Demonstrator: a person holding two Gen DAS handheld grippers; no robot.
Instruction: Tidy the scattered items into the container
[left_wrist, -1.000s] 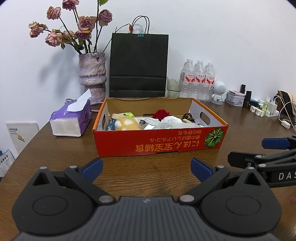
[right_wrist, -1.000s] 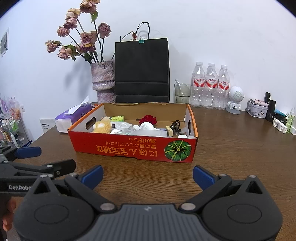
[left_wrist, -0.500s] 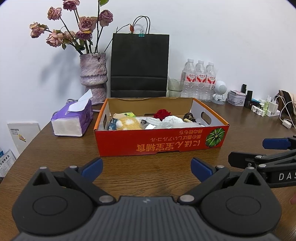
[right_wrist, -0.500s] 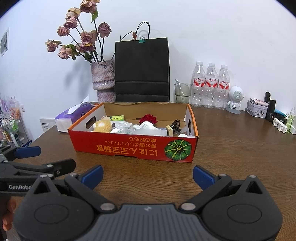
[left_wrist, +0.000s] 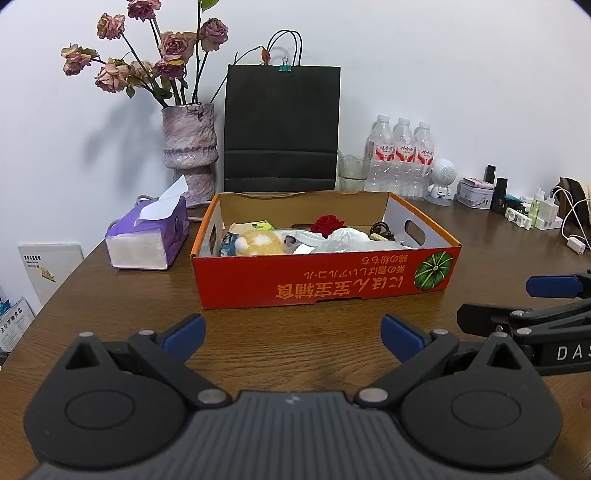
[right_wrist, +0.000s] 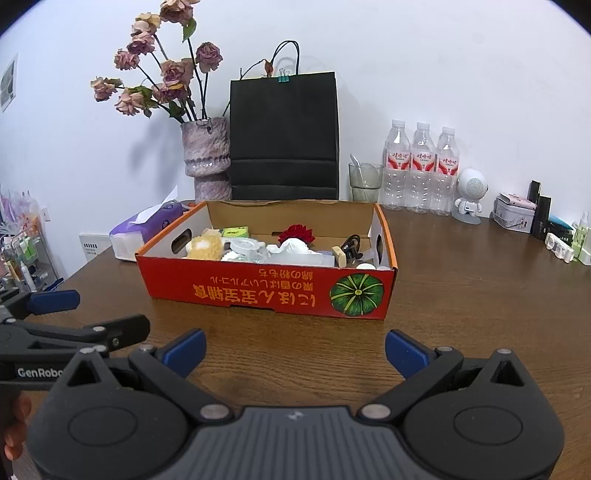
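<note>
We hold both grippers low over the wooden table (left_wrist: 110, 306), side by side and short of the box (left_wrist: 325, 280). Our left gripper (left_wrist: 291, 338) is spread wide with nothing between its blue pads (left_wrist: 184, 332). Our right gripper (right_wrist: 295, 350) is spread just as wide, also holding nothing. The red box sits mid-table ahead of both, its long printed side facing us. Inside lie a yellow plush (left_wrist: 258, 242), a red flower (left_wrist: 327, 223), white wrappers (left_wrist: 343, 236), a tape roll (right_wrist: 243, 245) and a dark cable (right_wrist: 352, 243). A tissue pack (left_wrist: 147, 240) sits just left of the box; a black bag (left_wrist: 282, 129) stands behind it.
</note>
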